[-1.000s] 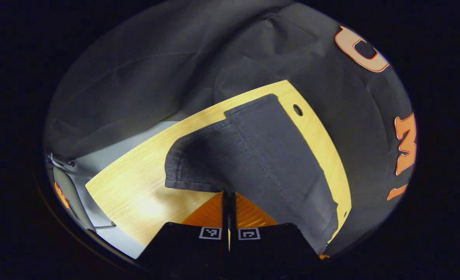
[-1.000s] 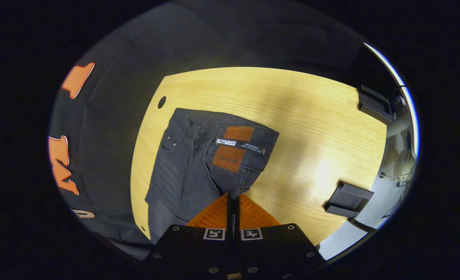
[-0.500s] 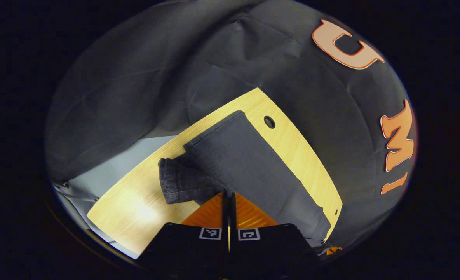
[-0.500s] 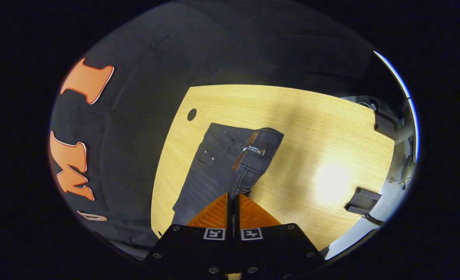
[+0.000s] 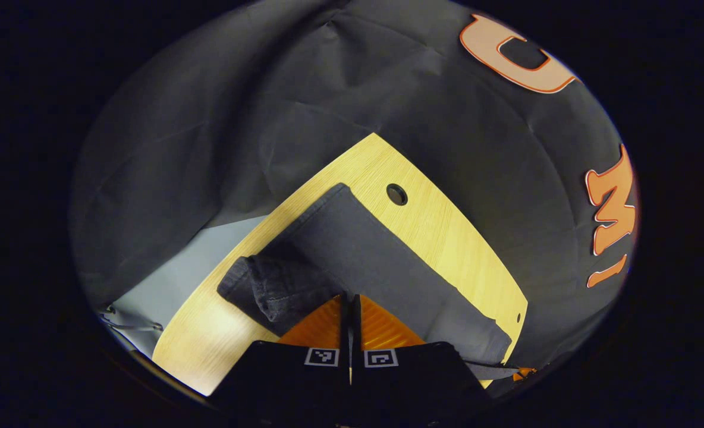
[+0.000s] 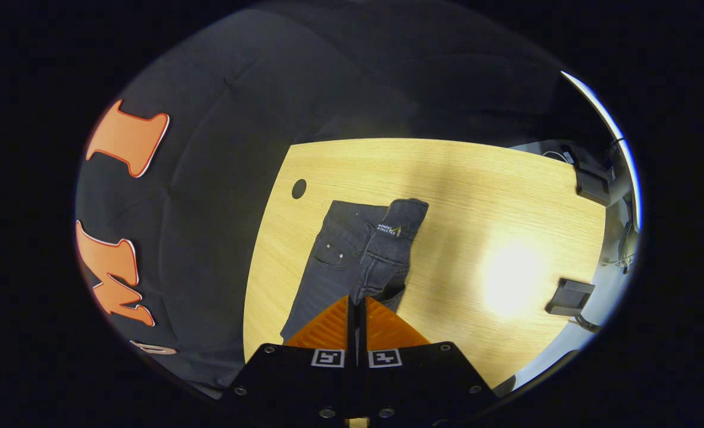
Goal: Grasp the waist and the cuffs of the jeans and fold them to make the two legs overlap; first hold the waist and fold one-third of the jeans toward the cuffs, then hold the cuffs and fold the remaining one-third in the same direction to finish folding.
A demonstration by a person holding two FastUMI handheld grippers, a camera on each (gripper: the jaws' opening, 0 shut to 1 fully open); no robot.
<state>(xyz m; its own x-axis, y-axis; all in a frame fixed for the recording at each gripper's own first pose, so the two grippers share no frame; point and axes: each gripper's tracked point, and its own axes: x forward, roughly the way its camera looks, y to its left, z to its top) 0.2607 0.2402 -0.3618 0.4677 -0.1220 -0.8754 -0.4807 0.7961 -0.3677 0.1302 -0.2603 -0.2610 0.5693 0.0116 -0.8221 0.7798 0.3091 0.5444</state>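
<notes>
Left gripper (image 5: 349, 300): jaws pressed together on a lifted cuff (image 5: 272, 291) of the dark jeans (image 5: 370, 255), bunched at its 11 o'clock.
Right gripper (image 6: 356, 303): jaws closed on the raised waist edge (image 6: 387, 249), fabric rising toward 12 o'clock.
Jeans: long axis runs from waist to cuffs along the table's far edge; one leg lies flat beside the round hole (image 5: 396, 194).
Key relation: flat leg lies from 12 to 3 o'clock of the left gripper, so the lifted leg likely swings across onto it.
Table (image 6: 495, 208): pale wood; small dark objects (image 6: 569, 295) at its far side, too blurred to name.
</notes>
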